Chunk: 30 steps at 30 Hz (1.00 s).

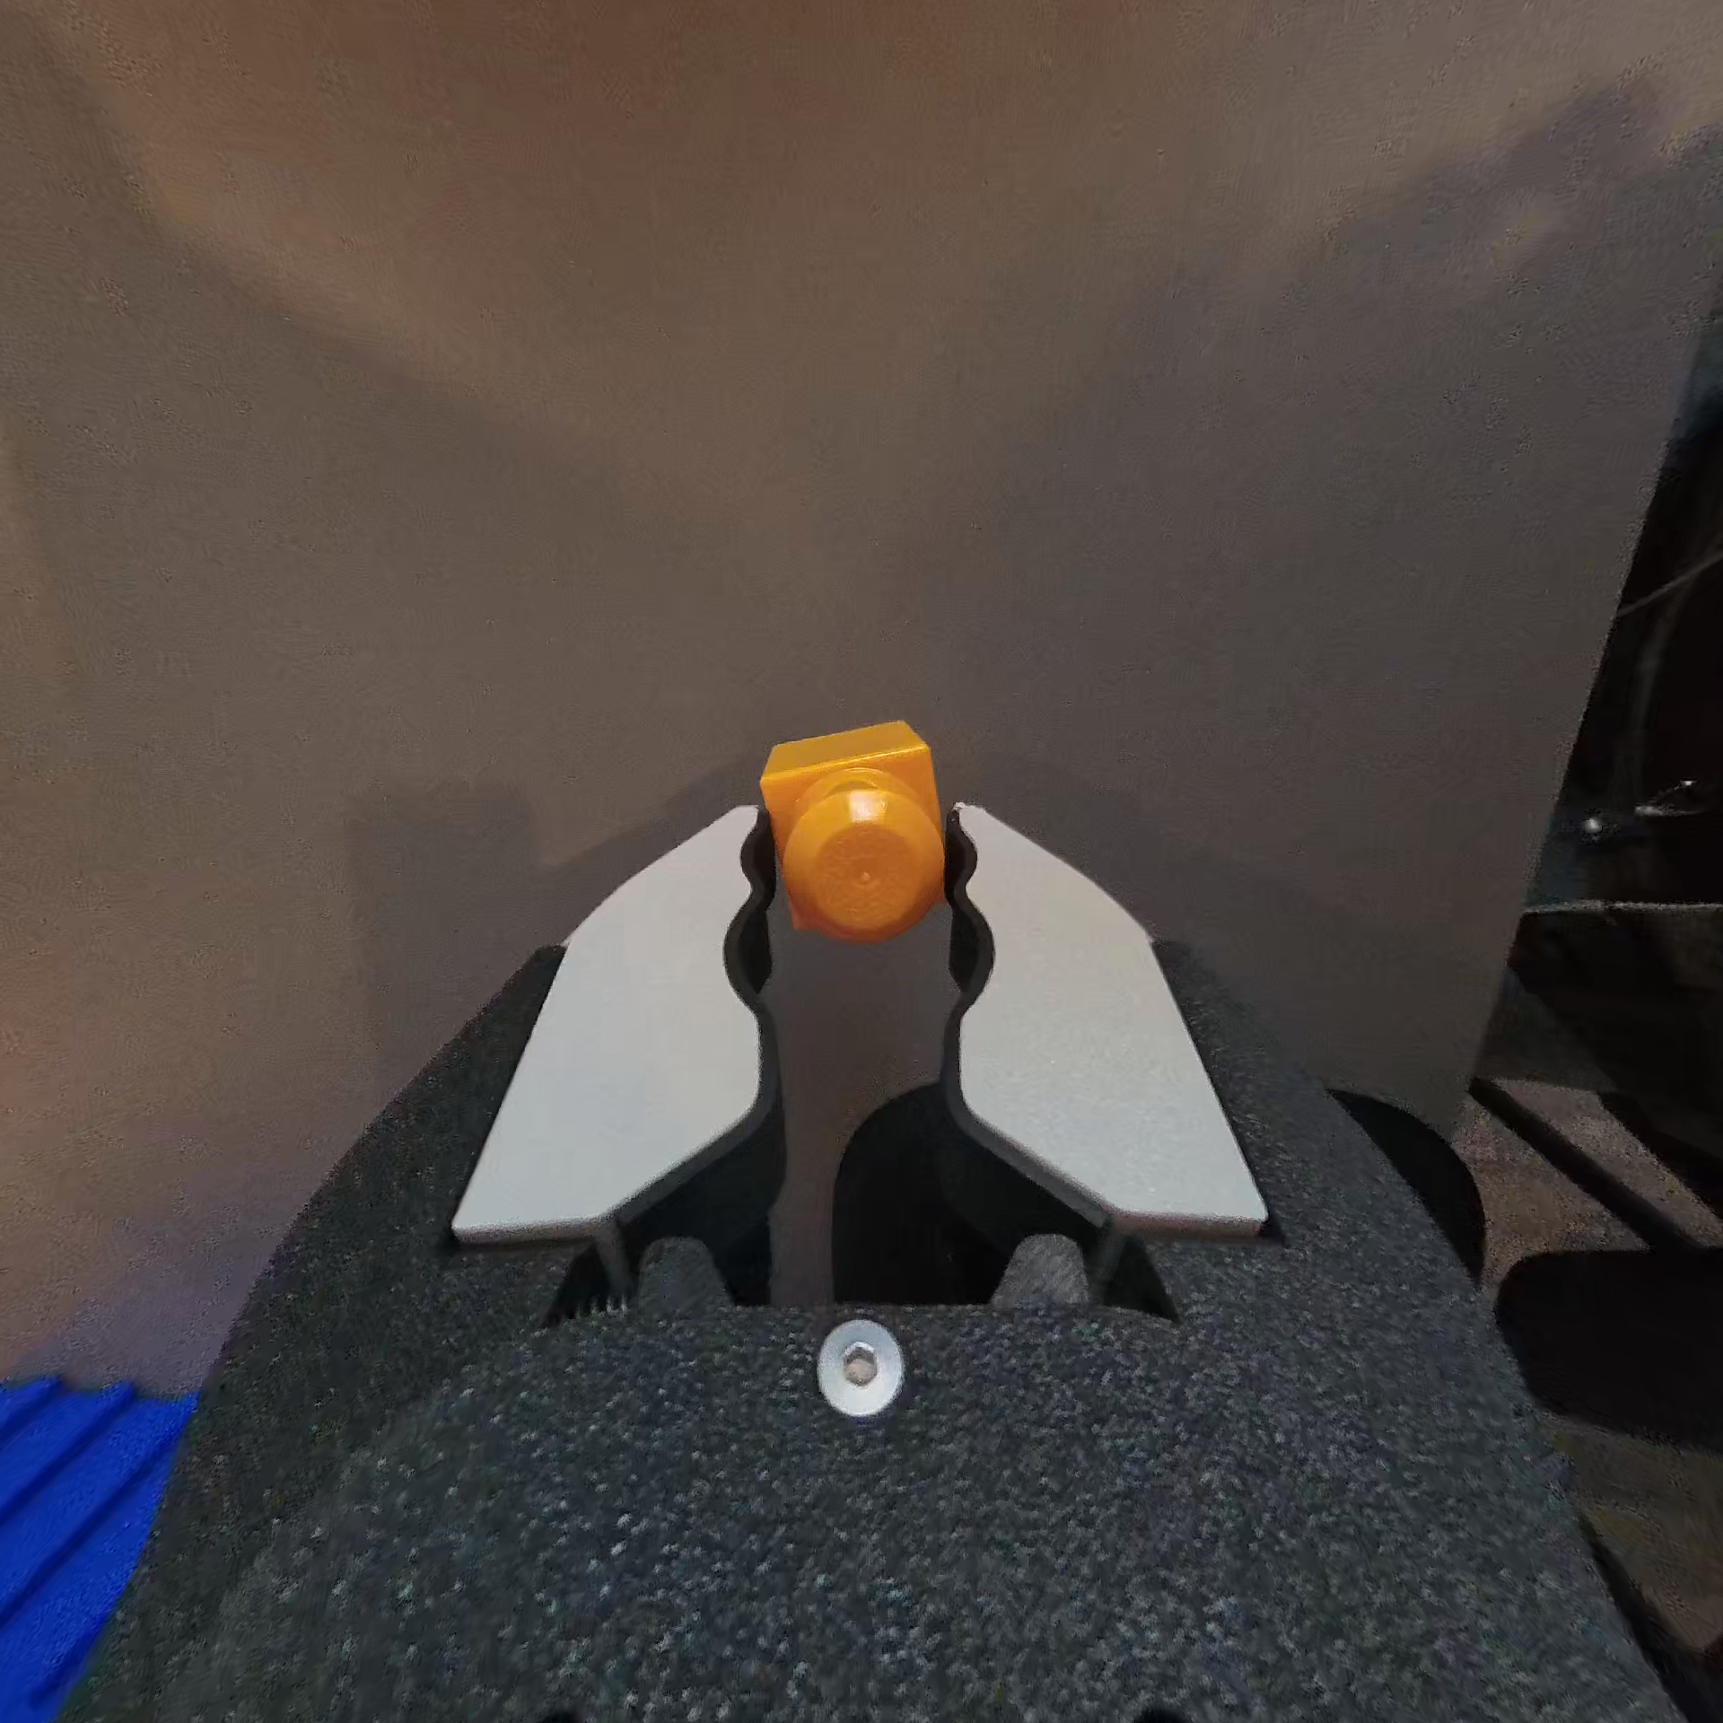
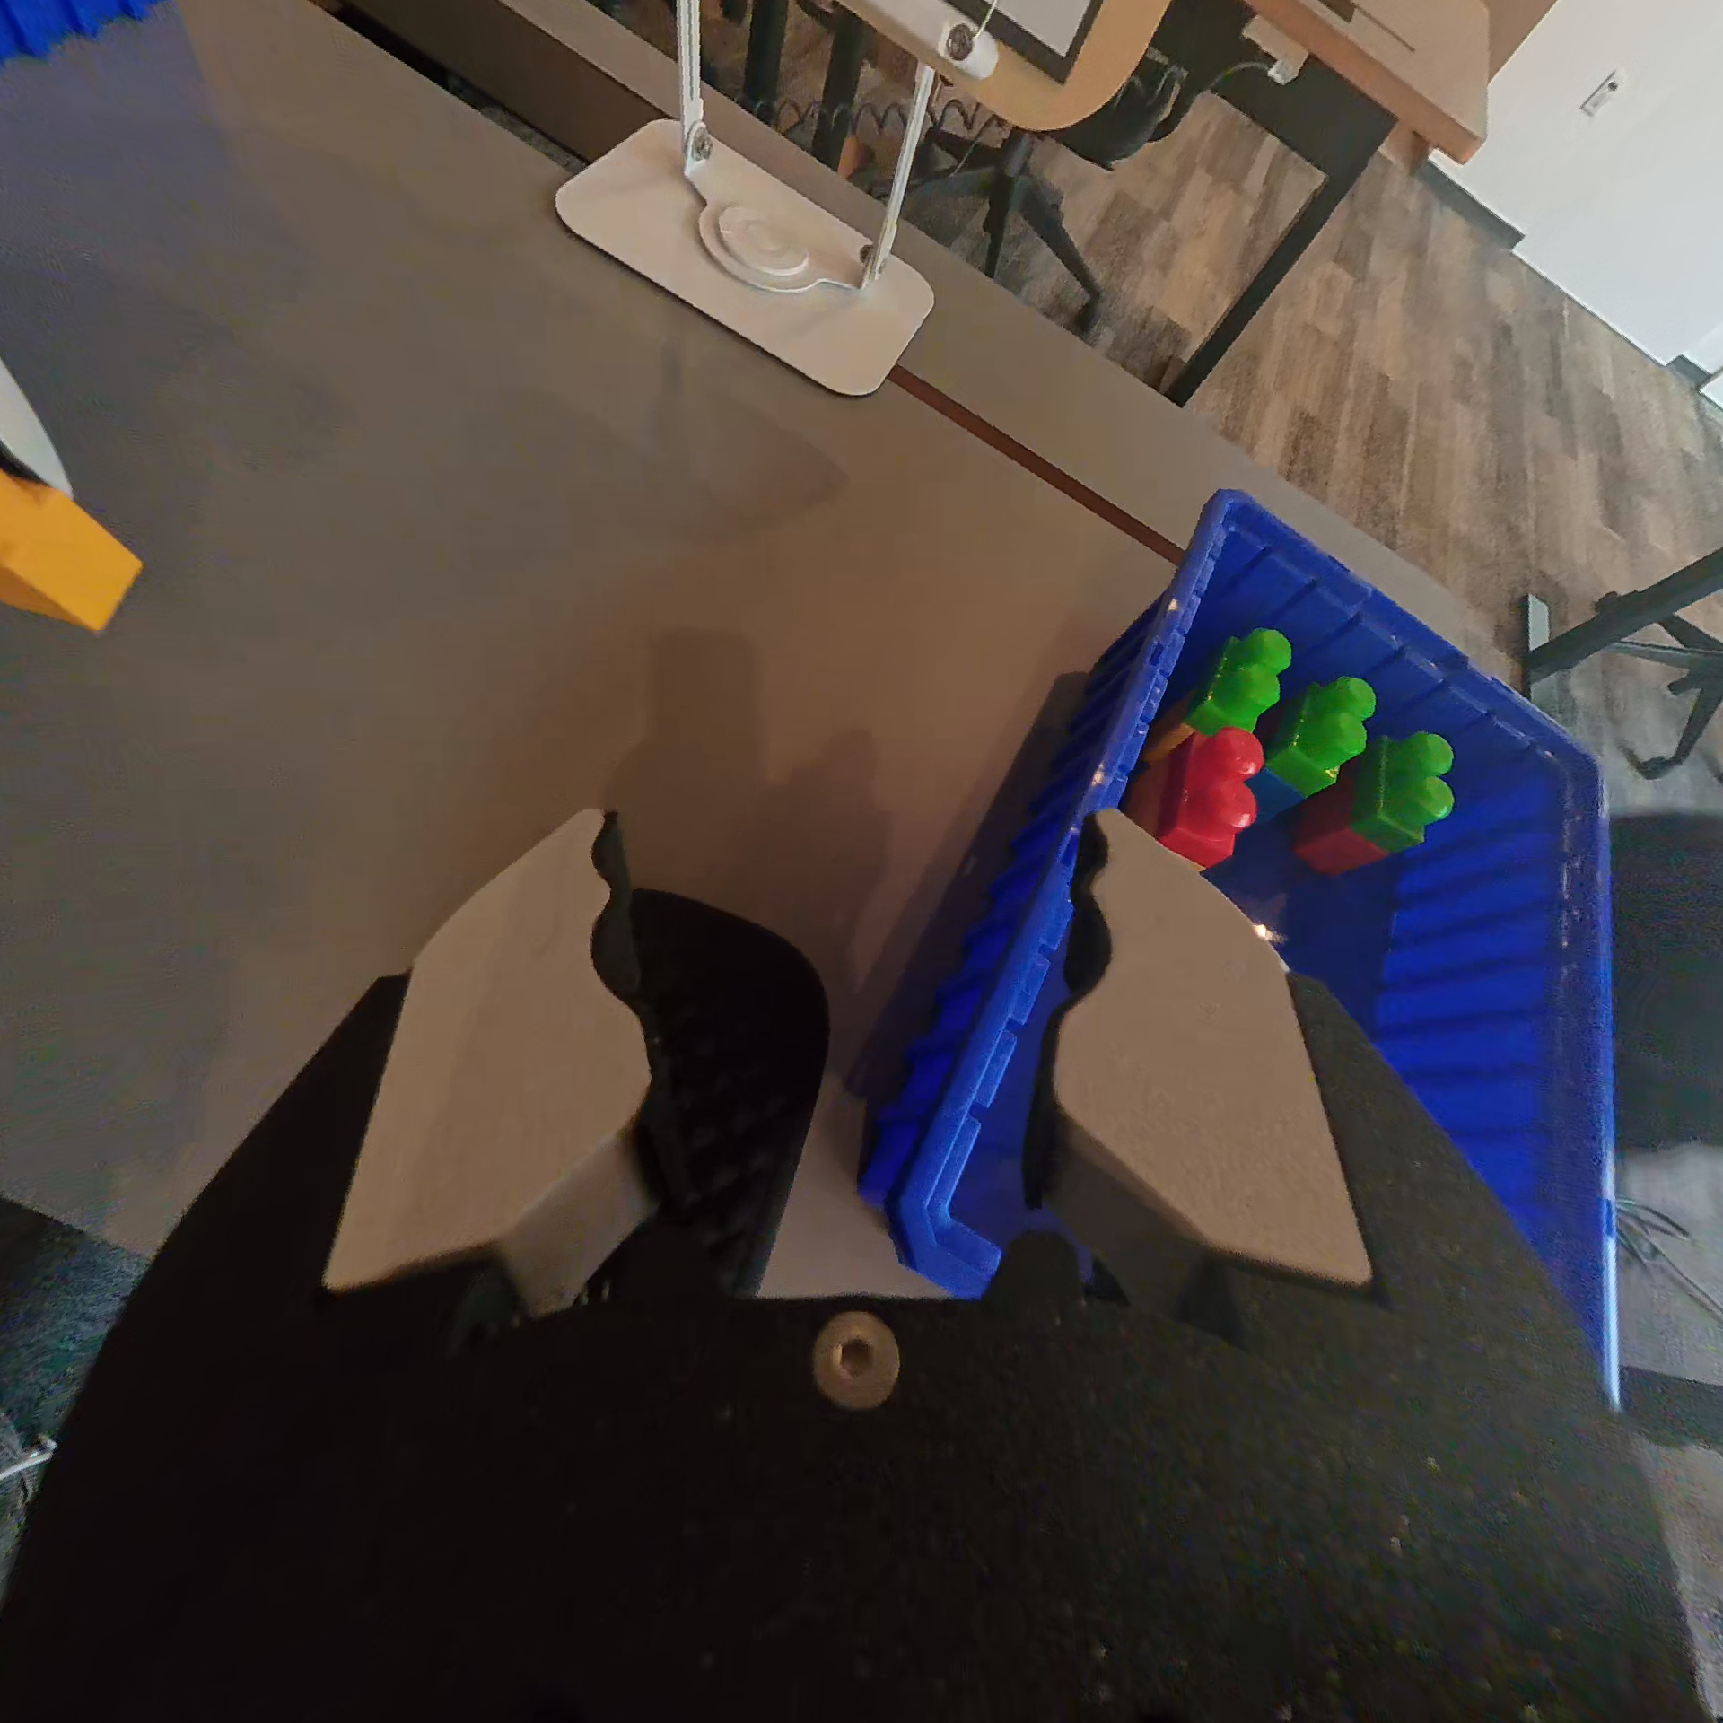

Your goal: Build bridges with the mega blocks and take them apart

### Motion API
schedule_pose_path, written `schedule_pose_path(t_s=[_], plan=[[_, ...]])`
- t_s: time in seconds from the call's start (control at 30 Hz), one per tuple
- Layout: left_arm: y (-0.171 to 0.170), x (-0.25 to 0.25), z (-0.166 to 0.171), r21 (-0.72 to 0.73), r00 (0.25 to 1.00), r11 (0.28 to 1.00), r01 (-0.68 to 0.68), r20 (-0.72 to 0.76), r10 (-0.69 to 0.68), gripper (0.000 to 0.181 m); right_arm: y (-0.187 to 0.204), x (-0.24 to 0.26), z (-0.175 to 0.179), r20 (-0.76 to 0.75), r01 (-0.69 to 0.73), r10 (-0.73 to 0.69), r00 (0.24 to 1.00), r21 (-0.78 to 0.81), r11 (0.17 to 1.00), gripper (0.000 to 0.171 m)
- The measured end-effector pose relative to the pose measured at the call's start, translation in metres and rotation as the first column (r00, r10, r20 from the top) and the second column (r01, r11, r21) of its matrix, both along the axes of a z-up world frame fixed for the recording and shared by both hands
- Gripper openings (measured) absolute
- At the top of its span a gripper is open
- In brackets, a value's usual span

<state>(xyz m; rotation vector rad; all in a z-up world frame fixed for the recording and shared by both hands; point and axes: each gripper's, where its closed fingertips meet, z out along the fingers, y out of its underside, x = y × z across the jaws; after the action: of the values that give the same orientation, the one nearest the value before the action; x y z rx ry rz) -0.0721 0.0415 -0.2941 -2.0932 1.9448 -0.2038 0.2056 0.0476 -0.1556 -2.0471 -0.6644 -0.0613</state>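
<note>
My left gripper (image 1: 860, 853) clamps orange block (image 1: 853, 825), stud facing me. My right gripper (image 2: 853, 853) spread, empty; blue bin (image 2: 1510, 1007) at 2 o'clock holds green and red blocks (image 2: 1305, 755).

Grey-brown worktop (image 2: 447, 522), matte, mostly bare in the mid. White flat stand base (image 2: 746, 256) sits at the far edge. Blue ribbed bin (image 2: 1510, 1026) sits at the right edge, w/ green, red blocks inside.
</note>
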Motion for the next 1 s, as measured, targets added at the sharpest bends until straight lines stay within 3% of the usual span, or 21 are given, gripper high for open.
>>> schedule_pose_path(t_s=[0.2, 0.67, 0.87, 1.0], plan=[[-0.013, 0.01, -0.015, -0.04, 0.991, 0.991, 0.13, -0.018, -0.131, 0.035, 0.002, -0.004, 0.0, 0.0, -0.012, 0.012, 1.0, 0.001, 1.0, 0.09], [-0.019, 0.012, -0.024, -0.106, 0.984, 0.978, 0.177, -0.009, -0.179, 0.036, 0.003, -0.002, -0.002, -0.002, -0.01, 0.01, 1.0, 0.001, 1.0, 0.088], [-0.016, 0.014, -0.023, -0.098, 0.989, 0.984, 0.15, 0.009, -0.15, 0.068, 0.001, 0.0, -0.001, 0.002, -0.004, 0.004, 1.0, 0.003, 1.0, 0.087], [-0.014, 0.022, -0.003, -0.062, 0.983, 0.991, 0.122, 0.144, -0.112, 0.072, 0.0, 0.001, 0.0, 0.002, 0.0, 0.0, 1.0, 0.007, 1.0, 0.086]])
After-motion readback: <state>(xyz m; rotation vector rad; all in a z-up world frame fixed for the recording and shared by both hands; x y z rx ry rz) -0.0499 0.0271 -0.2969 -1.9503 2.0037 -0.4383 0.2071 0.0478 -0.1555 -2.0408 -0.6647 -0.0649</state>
